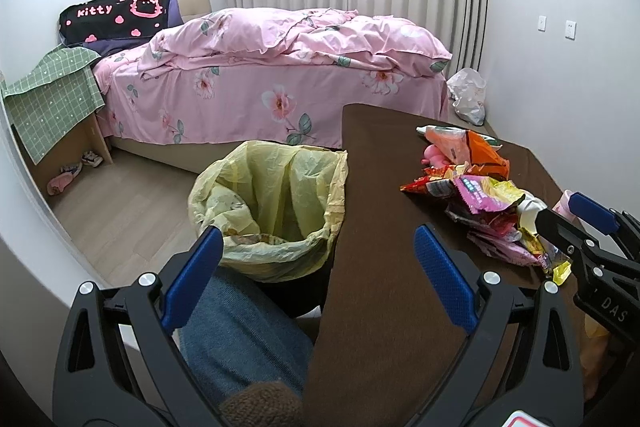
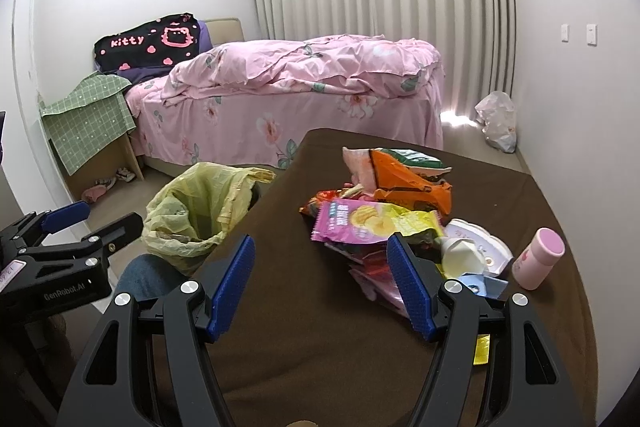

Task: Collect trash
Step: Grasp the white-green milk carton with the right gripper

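Note:
A pile of crumpled snack wrappers [image 2: 376, 223] lies on the brown table [image 2: 320, 347], with an orange wrapper [image 2: 404, 183] at its far end and a white paper cup [image 2: 460, 255] at its right. My right gripper [image 2: 322, 283] is open just above the table, its right finger against the near edge of the pile, nothing held. A bin lined with a yellow bag [image 1: 272, 211] stands on the floor at the table's left edge. My left gripper [image 1: 320, 267] is open and empty, hovering over the bin's near rim and the table edge. The wrappers [image 1: 480, 195] lie to its right.
A pink bottle [image 2: 538, 259] and a white lidded tub [image 2: 488, 247] stand right of the pile. A person's jeans-clad leg [image 1: 240, 327] is below the bin. A pink bed [image 1: 280, 67], a green-covered side table [image 1: 52, 95] and a white plastic bag [image 1: 468, 95] lie beyond.

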